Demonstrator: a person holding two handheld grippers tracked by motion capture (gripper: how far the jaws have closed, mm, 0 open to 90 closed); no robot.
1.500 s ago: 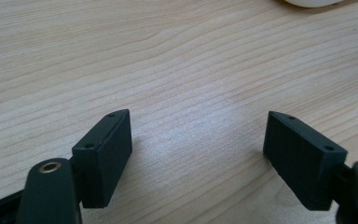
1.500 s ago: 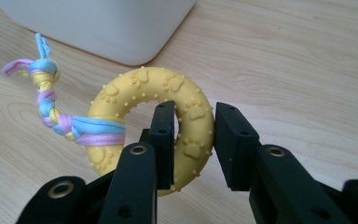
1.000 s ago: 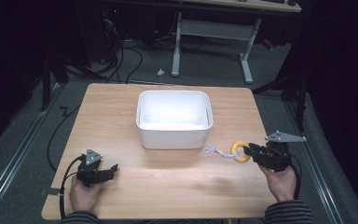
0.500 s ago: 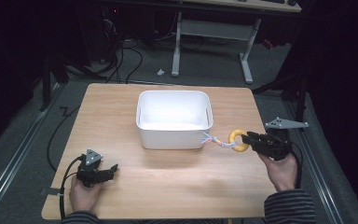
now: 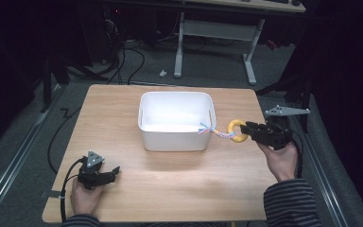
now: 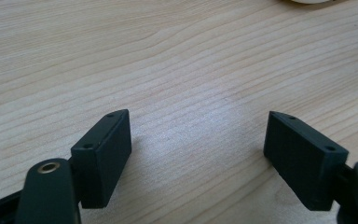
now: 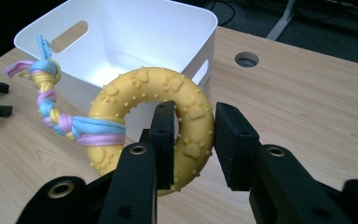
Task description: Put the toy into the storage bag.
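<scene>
A yellow rubber ring toy (image 5: 237, 131) with a pastel braided rope (image 5: 212, 131) hangs in the air just right of the white bin (image 5: 176, 94). My right gripper (image 5: 246, 128) is shut on the ring's near side. In the right gripper view the ring (image 7: 121, 93) sits pinched between the jaws of that gripper (image 7: 196, 116), and the rope (image 7: 51, 102) trails left toward the bin (image 7: 121, 28). The rope's tip reaches the bin's right rim. At the table's front left my left gripper (image 5: 115, 171) rests low, open and holding nothing (image 6: 198, 140).
The bin stands in the middle of the wooden table (image 5: 123, 109) and looks bare inside. A round cable hole (image 7: 247, 59) lies in the tabletop behind the bin. Desk legs and cables stand on the dark floor beyond the far edge.
My right gripper has lifted the ring toy off the table and carried it up and toward the bin's right wall. The left gripper stayed put.
</scene>
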